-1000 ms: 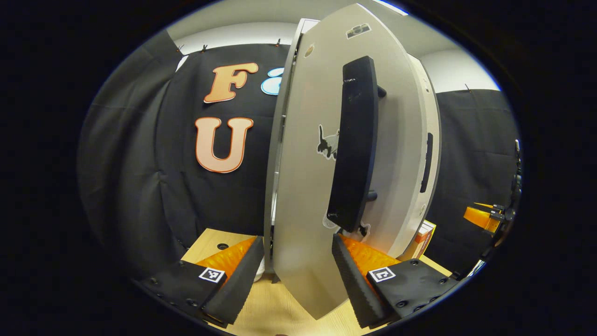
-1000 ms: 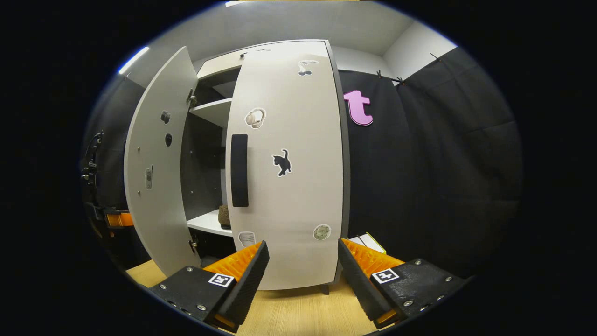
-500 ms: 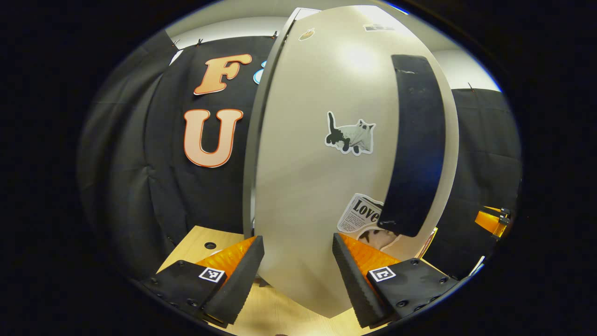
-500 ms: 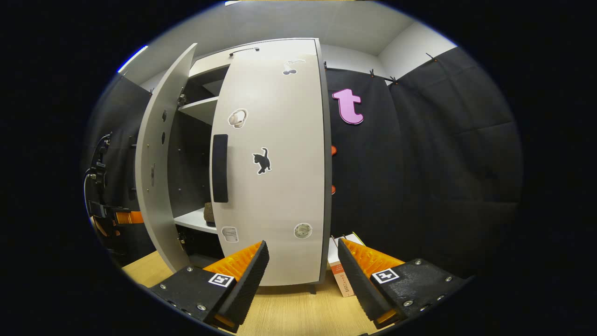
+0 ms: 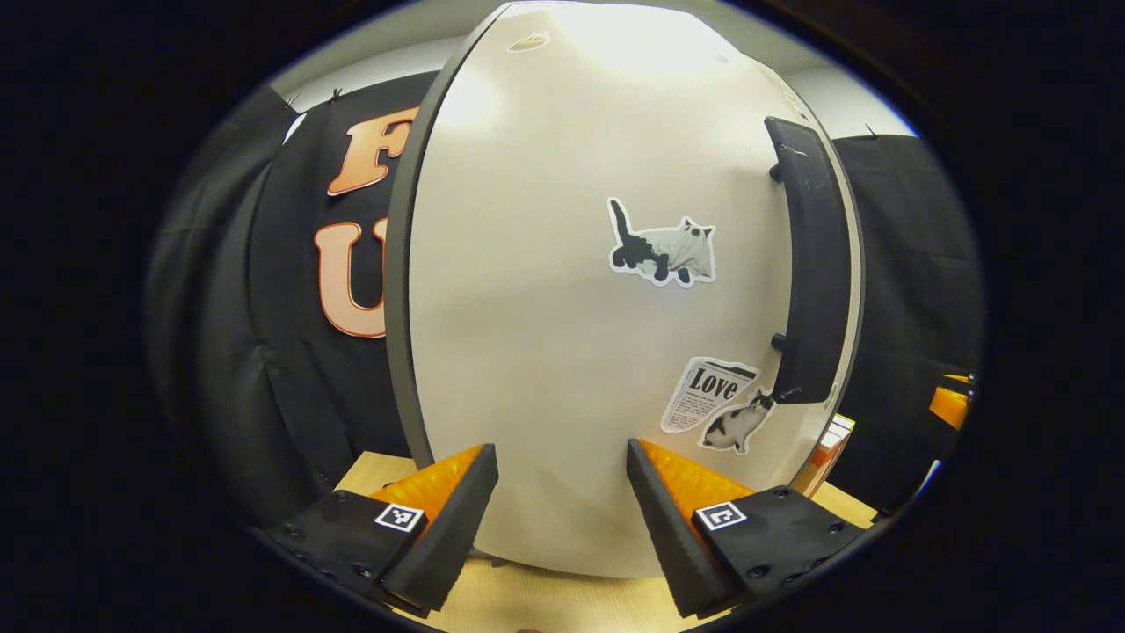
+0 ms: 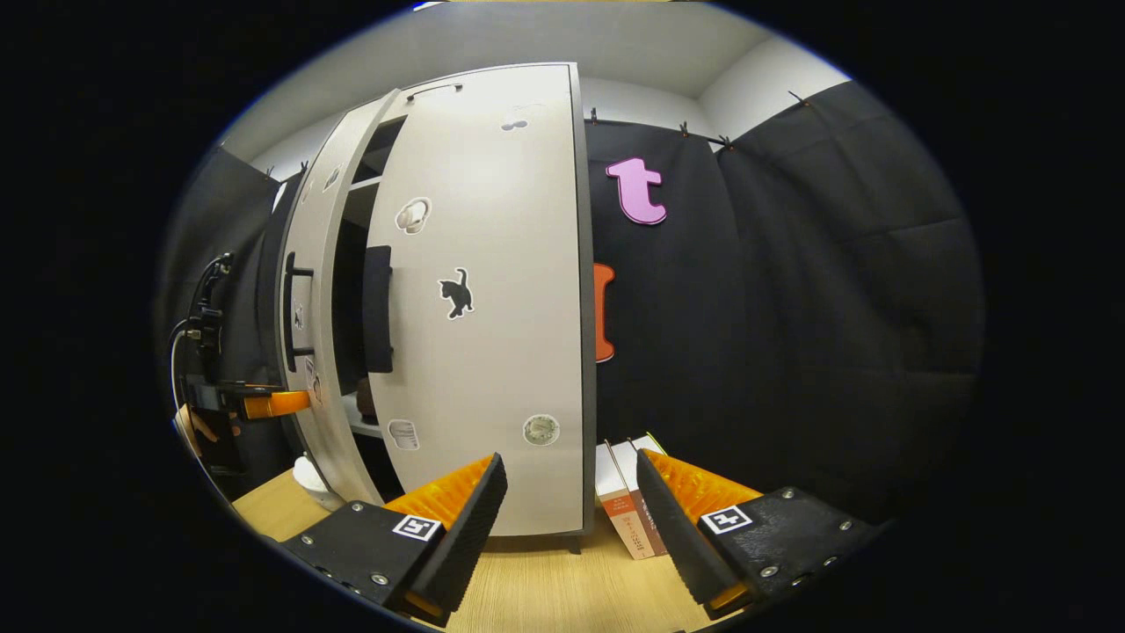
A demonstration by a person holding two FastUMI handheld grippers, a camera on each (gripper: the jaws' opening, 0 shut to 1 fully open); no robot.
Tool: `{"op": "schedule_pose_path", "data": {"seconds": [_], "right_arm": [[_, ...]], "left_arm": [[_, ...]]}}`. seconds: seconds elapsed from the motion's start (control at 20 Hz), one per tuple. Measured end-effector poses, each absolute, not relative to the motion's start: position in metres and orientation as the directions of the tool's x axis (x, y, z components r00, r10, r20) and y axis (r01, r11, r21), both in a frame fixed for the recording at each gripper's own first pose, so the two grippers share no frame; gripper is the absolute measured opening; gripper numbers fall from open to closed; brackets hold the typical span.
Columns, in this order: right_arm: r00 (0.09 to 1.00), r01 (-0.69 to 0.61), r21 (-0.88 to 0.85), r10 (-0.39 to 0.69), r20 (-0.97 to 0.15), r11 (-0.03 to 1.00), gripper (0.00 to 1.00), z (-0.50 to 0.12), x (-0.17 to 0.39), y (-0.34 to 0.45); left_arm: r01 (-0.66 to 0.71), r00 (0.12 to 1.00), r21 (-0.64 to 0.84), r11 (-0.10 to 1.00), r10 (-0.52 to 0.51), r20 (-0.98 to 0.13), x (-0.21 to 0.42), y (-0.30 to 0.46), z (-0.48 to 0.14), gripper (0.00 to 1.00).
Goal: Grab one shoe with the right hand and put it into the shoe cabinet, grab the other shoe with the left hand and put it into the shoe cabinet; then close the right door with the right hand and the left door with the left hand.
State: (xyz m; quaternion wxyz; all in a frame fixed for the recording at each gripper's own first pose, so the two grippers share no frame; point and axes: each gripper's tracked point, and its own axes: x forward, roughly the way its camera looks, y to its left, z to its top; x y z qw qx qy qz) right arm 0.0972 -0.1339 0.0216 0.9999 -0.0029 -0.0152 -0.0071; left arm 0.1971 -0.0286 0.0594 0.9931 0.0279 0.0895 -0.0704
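Note:
The light grey shoe cabinet stands on the wooden table. Its right door, with a black cat sticker, lies flat against the cabinet front. The left door stands slightly ajar, with a narrow dark gap beside the right door's black handle. My left gripper is open, its fingertips right at the left door's outer face, below the cat sticker and left of that door's black handle. In the right gripper view the left gripper shows against the left door. My right gripper is open, a short way back from the right door.
Thin boxes stand upright on the table just right of the cabinet; one box also shows past the left door's edge. A small white object lies by the cabinet's lower left. Black cloth walls enclose the booth.
The left door has swung from wide open to nearly shut, with my left gripper following against its outer face. The right gripper view has shifted to the right of the cabinet.

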Motion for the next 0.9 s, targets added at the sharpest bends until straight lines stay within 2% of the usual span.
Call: {"op": "schedule_pose_path", "data": {"seconds": [0.2,0.25,0.5,0.65,0.9], "right_arm": [[1.0,0.005,0.02,-0.006,0.018,1.0,0.92,0.021,0.105,-0.13],[1.0,-0.002,0.029,0.001,0.018,1.0,0.92,0.024,0.107,-0.127],[1.0,-0.019,0.0,0.019,0.025,1.0,0.92,0.05,0.106,-0.117],[0.999,-0.026,-0.01,0.026,0.036,1.0,0.92,0.073,0.098,-0.113],[0.995,-0.049,0.003,0.048,0.092,0.999,0.92,0.122,0.074,-0.103]], "left_arm": [[0.113,0.975,0.025,0.993,-0.106,-0.197,0.208,-0.032,0.055,0.94],[0.104,0.973,0.021,0.994,-0.097,-0.21,0.211,-0.03,0.059,0.97],[0.064,0.978,-0.007,0.998,-0.064,-0.198,0.179,-0.018,0.107,0.96],[0.047,0.989,-0.013,0.999,-0.049,-0.139,0.151,0.004,0.156,0.99],[-0.01,1.0,0.053,0.999,0.012,-0.028,0.093,0.05,0.227,0.94]]}}
